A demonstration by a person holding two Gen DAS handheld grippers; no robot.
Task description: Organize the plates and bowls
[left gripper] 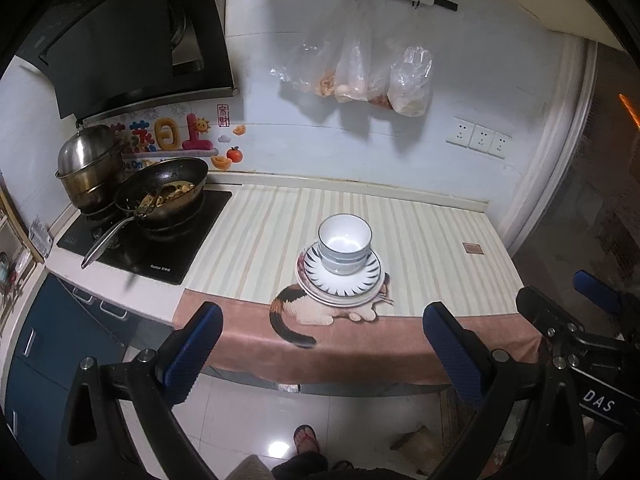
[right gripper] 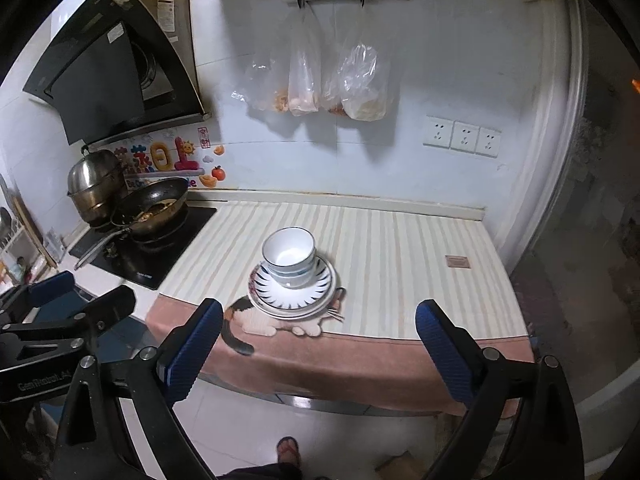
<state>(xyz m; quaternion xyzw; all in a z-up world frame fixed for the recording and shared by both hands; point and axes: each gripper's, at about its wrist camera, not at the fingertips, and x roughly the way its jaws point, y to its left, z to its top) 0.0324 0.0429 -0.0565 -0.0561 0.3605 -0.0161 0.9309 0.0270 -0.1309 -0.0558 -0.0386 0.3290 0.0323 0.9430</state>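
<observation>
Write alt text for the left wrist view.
Nested bowls sit on stacked plates on a striped cloth covering a kitchen counter. The left gripper hangs open in front of the counter's edge, holding nothing. A wok of food sits on the stove at left.

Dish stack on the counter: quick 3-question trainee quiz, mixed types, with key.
1. True or false: the bowls sit stacked on the plates.
2. What cooking vessel on the stove holds food? A) the pan B) the steel pot C) a kettle
3. Fill in: the jaws of the left gripper and the right gripper are both ____ and hold nothing.

Key: 1 true. 2 A, the pan; the steel pot behind it is covered. 3 open.
</observation>
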